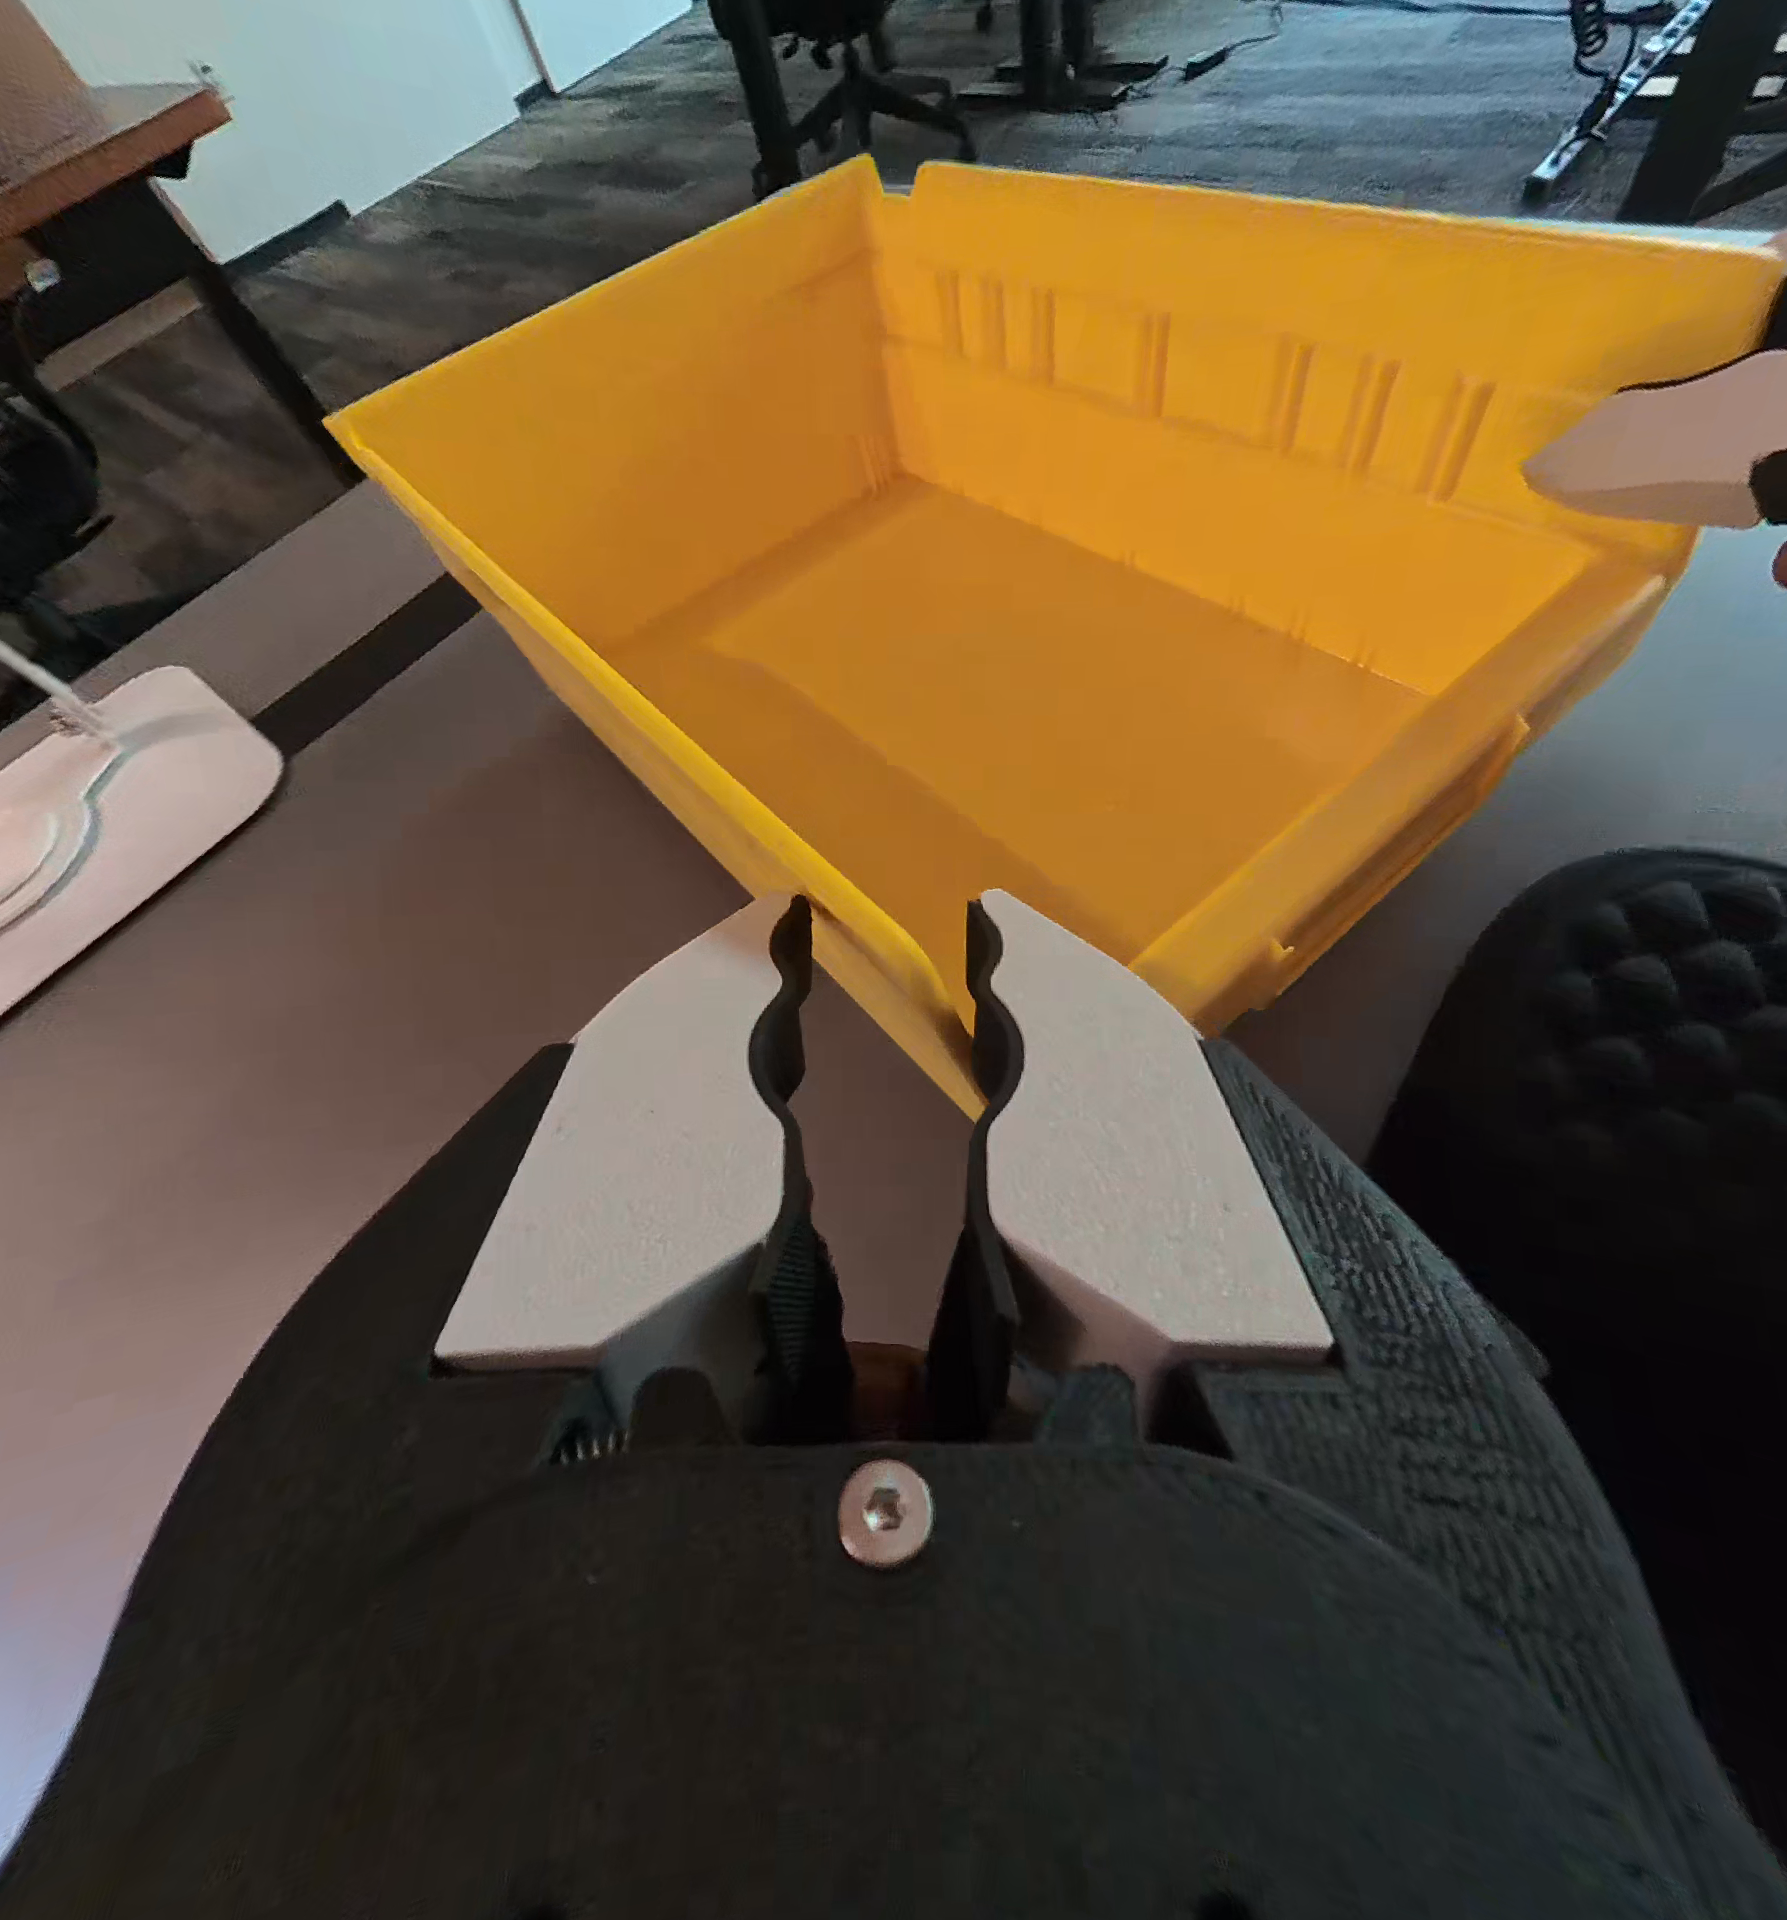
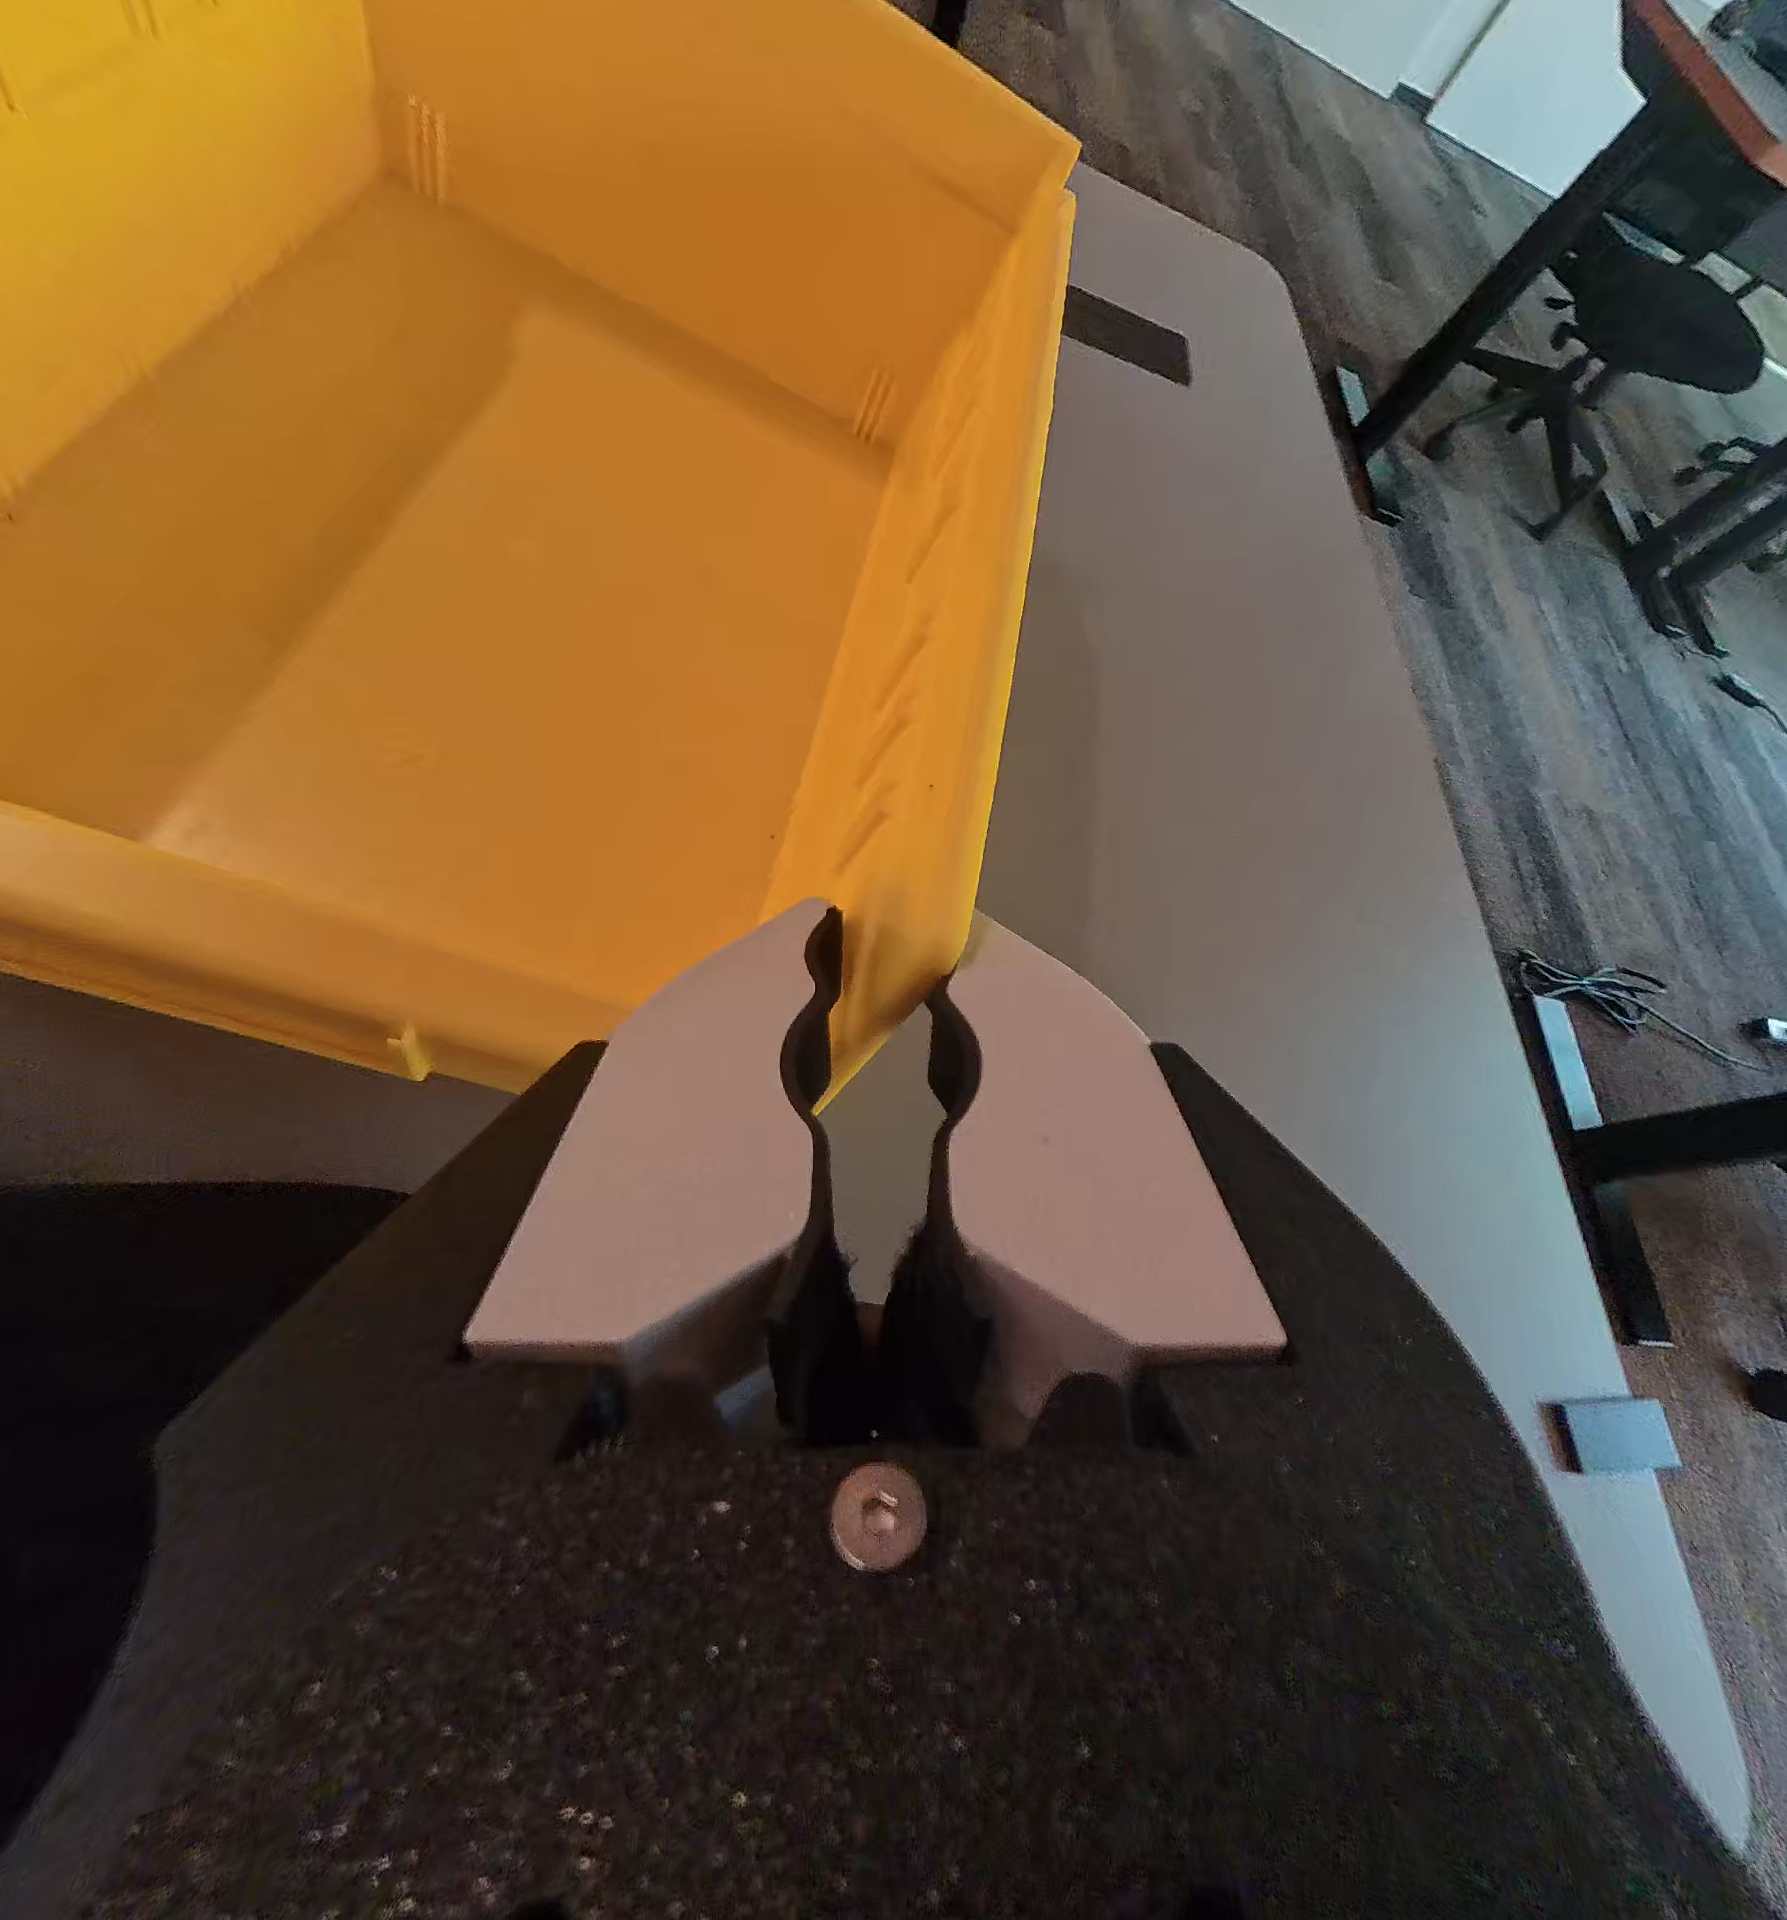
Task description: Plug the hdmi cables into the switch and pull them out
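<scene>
No HDMI cable or switch shows in either view. An empty yellow plastic bin point(image 1: 1024, 665) sits on the grey table point(image 1: 401, 987). My left gripper point(image 1: 884, 920) straddles the near end of the bin's left wall, and both pads touch the wall. My right gripper point(image 2: 894, 935) is closed the same way on the near end of the bin's right wall point(image 2: 930, 727). The right gripper's fingers point(image 1: 1637, 468) also show at the far right of the left wrist view, on that wall. I cannot tell whether the bin is lifted off the table.
A white flat stand base point(image 1: 89, 831) lies on the table at the left. A black mesh cushion point(image 1: 1647, 1039) is close at the near right, and also shows in the right wrist view point(image 2: 89, 1299). The table edge point(image 2: 1440, 831) runs along the right, with office chairs and desks beyond.
</scene>
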### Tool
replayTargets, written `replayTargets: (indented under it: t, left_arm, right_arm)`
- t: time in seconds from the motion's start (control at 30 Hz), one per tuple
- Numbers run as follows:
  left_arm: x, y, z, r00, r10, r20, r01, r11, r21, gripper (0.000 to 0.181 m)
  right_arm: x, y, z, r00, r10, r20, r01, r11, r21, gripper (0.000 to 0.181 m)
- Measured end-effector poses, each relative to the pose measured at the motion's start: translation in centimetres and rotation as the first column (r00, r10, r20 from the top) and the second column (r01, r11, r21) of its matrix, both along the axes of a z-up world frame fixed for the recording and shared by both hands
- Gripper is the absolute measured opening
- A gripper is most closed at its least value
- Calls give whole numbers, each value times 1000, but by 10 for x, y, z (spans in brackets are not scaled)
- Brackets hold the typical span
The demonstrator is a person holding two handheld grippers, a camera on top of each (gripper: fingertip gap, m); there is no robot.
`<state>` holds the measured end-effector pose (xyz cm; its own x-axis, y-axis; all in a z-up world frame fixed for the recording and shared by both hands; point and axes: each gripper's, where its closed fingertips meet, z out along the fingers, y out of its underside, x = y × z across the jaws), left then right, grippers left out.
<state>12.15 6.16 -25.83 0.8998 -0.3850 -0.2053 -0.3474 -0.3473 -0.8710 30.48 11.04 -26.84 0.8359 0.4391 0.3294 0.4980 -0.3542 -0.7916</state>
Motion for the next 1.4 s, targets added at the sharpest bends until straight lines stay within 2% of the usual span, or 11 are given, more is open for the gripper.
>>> replayTargets:
  t: [0.17,0.27,0.47,0.63,0.7,0.77,0.97,1.03,1.1,1.23,1.4]
  left_arm:
    - [18,-1,-11,998,-55,13,55,998,-33,32]
    - [15,-11,3,996,-79,39,78,997,18,59]
    - [-71,-57,53,991,117,-58,-104,976,189,82]
    - [-182,-130,53,909,417,-4,-409,892,193,83]
    - [-212,-161,42,873,486,37,-486,862,143,83]
    - [-251,-192,35,807,591,-2,-584,798,151,83]
    - [-352,-234,18,599,799,-52,-784,599,162,81]
    - [-365,-232,6,588,808,-32,-799,587,130,70]
    - [-373,-229,1,575,816,-54,-804,576,148,36]
    - [-371,-227,2,545,826,-144,-804,563,189,30]
    - [-348,-209,2,616,775,-137,-752,631,190,31]
  right_arm:
    - [18,2,-6,999,-38,-17,38,999,-8,14]
    - [15,-1,-6,997,-12,-73,10,1000,-22,15]
    - [16,-2,28,993,-94,-67,100,991,92,63]
    - [-73,-26,53,955,212,-206,-178,969,169,81]
    - [-126,-51,47,858,422,-292,-401,907,130,99]
    - [-159,-64,37,791,484,-375,-488,868,92,104]
    - [-185,-56,1,888,391,-242,-395,918,35,103]
    - [-188,-54,-4,901,376,-217,-380,925,23,100]
    - [-187,-50,-7,914,354,-197,-357,934,20,95]
    - [-185,-46,-15,931,329,-160,-332,943,10,86]
    - [-182,-42,-14,946,309,-97,-305,951,51,63]
